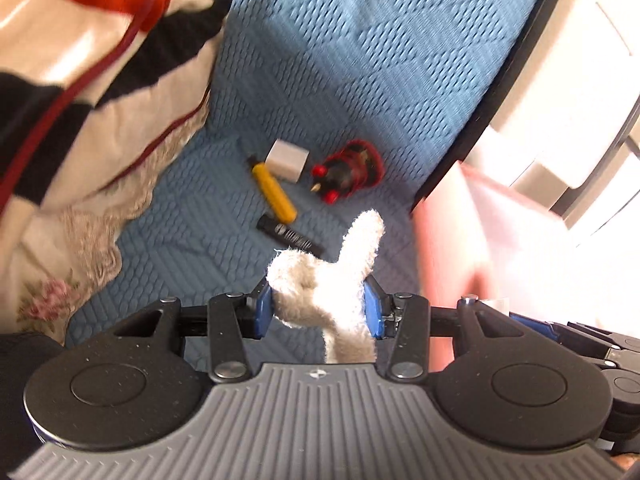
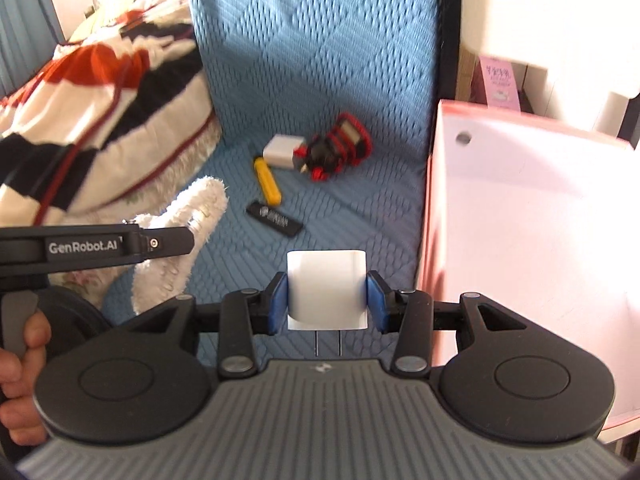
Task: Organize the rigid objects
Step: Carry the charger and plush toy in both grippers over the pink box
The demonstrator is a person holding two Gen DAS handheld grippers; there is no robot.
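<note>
My left gripper (image 1: 318, 306) is shut on a white fluffy cloth (image 1: 332, 276), held above the blue mat; the cloth also shows in the right wrist view (image 2: 188, 224). My right gripper (image 2: 327, 300) is shut on a white plug adapter (image 2: 327, 290), prongs pointing back toward the camera. On the blue quilted mat (image 2: 320, 80) lie a red and black toy (image 2: 336, 150), a white block (image 2: 282, 150), a yellow bar (image 2: 267, 180) and a black flat bar (image 2: 274, 218). The same items show in the left wrist view: toy (image 1: 348, 170), white block (image 1: 287, 159), yellow bar (image 1: 274, 192), black bar (image 1: 288, 234).
A pink-rimmed white box (image 2: 520, 220) stands open at the right of the mat; it appears blurred in the left wrist view (image 1: 472, 240). A striped red, black and white blanket (image 2: 100, 120) is piled at the left. The left gripper's arm (image 2: 92, 246) crosses the right view's left side.
</note>
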